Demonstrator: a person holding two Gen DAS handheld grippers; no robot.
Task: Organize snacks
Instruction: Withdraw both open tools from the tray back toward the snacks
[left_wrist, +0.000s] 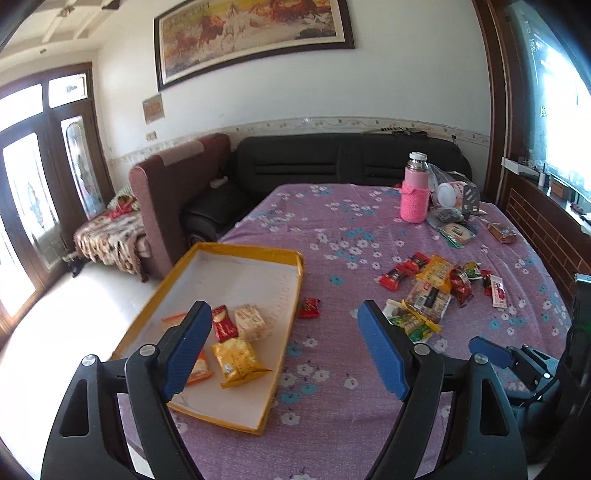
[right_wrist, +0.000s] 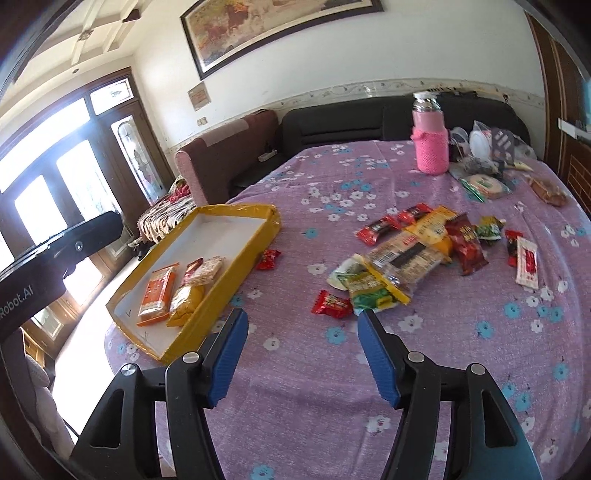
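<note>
- shallow yellow-rimmed cardboard tray (right_wrist: 242, 251) sits at about 10 o'clock on the purple flowered tablecloth (right_wrist: 461, 350), long axis running from 7 to 1 o'clock
- inside it: orange flat packet (right_wrist: 157, 295), yellow puffy packet (left_wrist: 236, 360), red pouch (left_wrist: 223, 323), pale square biscuit pack (left_wrist: 251, 321)
- left gripper (left_wrist: 284, 349) wide open, holding nothing, over the tray's near corner
- right gripper (right_wrist: 303, 356) open too, holding nothing
- small red candy wrapper (right_wrist: 330, 303) at 12 o'clock of it, heap of mixed snack packets (right_wrist: 417, 254) beyond, at 1 o'clock
</note>
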